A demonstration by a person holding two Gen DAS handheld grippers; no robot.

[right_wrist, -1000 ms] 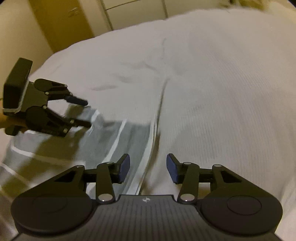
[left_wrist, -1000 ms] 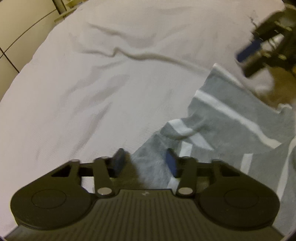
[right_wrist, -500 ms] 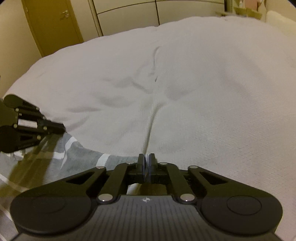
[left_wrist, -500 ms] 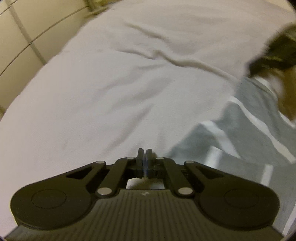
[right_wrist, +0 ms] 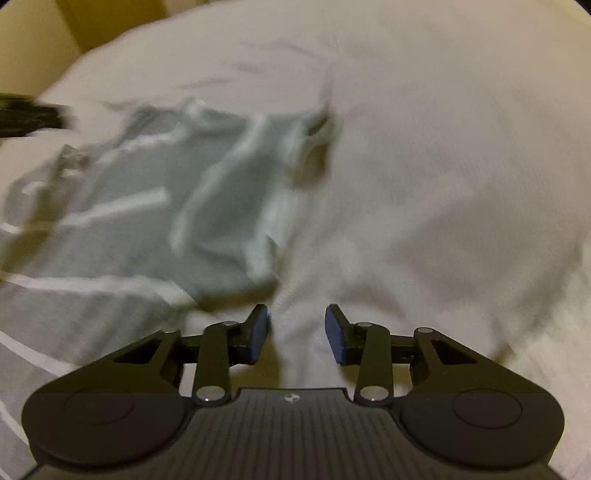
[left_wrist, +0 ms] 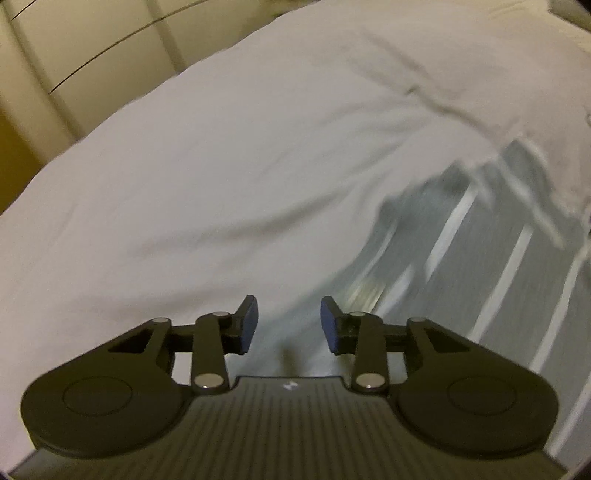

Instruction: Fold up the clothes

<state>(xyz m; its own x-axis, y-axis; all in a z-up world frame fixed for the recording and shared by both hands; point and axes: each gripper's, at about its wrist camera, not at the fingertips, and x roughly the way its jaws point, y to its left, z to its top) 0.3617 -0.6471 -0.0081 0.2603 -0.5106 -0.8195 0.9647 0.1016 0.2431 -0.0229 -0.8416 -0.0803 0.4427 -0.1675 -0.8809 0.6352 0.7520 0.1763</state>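
A grey garment with white stripes (left_wrist: 480, 266) lies on the white bed sheet (left_wrist: 221, 166), at the right in the left wrist view. My left gripper (left_wrist: 289, 321) is open at its near left edge, holding nothing. In the right wrist view the same garment (right_wrist: 147, 221) spreads over the left half, blurred, with a folded-over flap near the middle. My right gripper (right_wrist: 297, 330) is open over bare sheet (right_wrist: 443, 184), just right of the garment's edge, with nothing between its fingers. The other gripper (right_wrist: 29, 114) shows as a dark blur at the far left.
Pale cabinet doors (left_wrist: 92, 48) stand beyond the bed's far edge at the upper left. A yellowish door or wall (right_wrist: 33, 33) lies past the bed. Wrinkled sheet extends to the right of the garment.
Both grippers were shut half a second ago and are open now. Both views have swung, and the garment now lies with a flap folded over.
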